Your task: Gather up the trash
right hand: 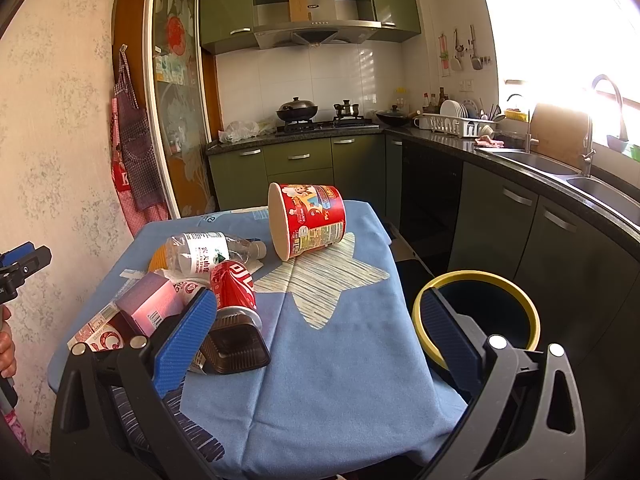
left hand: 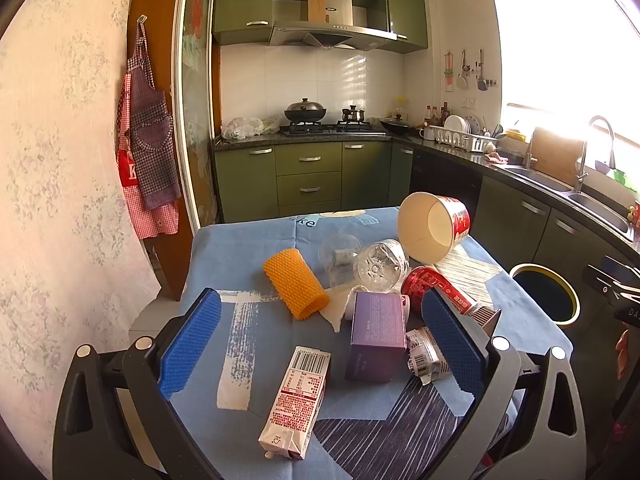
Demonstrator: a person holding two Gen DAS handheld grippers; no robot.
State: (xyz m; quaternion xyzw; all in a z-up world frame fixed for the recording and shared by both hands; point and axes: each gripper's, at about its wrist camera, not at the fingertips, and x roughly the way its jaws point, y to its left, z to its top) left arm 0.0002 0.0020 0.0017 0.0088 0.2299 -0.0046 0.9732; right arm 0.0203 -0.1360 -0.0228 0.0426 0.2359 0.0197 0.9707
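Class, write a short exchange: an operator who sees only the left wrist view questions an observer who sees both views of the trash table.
Operator: Is the right gripper holding anything?
Observer: No. The right gripper is open and empty.
Operator: Something dark peeks out behind my right finger. What is it?
Observer: A brown plastic tray, lying close against the end of the red can.
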